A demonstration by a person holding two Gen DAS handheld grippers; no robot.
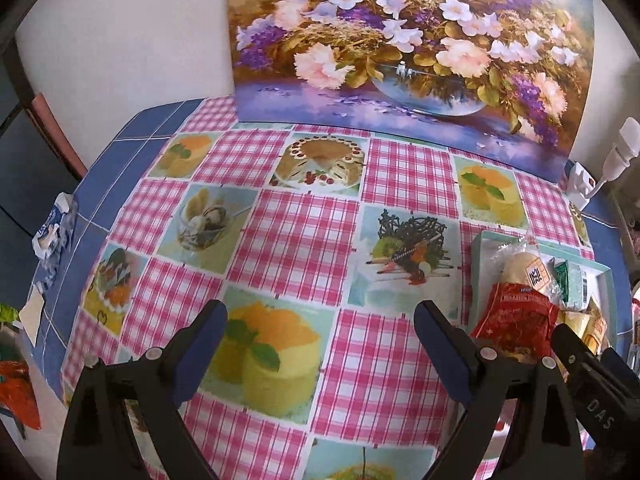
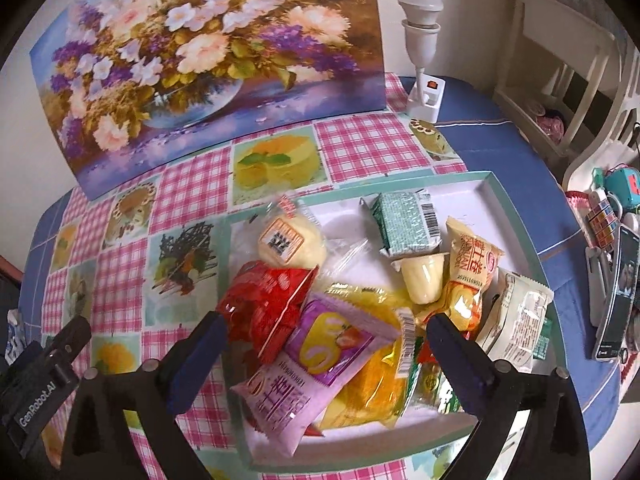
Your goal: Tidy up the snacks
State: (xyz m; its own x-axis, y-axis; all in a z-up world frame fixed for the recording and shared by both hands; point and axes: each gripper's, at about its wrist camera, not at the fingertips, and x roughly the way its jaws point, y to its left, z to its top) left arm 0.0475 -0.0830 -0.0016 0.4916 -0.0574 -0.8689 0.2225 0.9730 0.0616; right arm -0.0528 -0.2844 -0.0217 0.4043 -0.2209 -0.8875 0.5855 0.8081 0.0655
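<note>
Both jaws stand wide open and hold nothing. Between the fingers of the right gripper (image 2: 326, 354) lies a purple packet (image 2: 320, 356), on top of a pile of snacks in a shallow white tray (image 2: 516, 216) with a green rim. The left gripper (image 1: 320, 344) hangs over bare checked cloth on the desk (image 1: 300, 240), with the tray at its right.

All the snacks I can see lie in the tray, so the tidying may be nearly done, or the pile may be waiting to be sorted. I cannot tell which.

Counting outward: one purple packet, one big yellow bag (image 2: 368, 384), one red packet (image 2: 268, 304), one round bun (image 2: 290, 242), one green-patterned packet (image 2: 404, 222), one jelly cup (image 2: 422, 278), one orange packet (image 2: 470, 276), one pale packet (image 2: 516, 320). More hide underneath.
</note>
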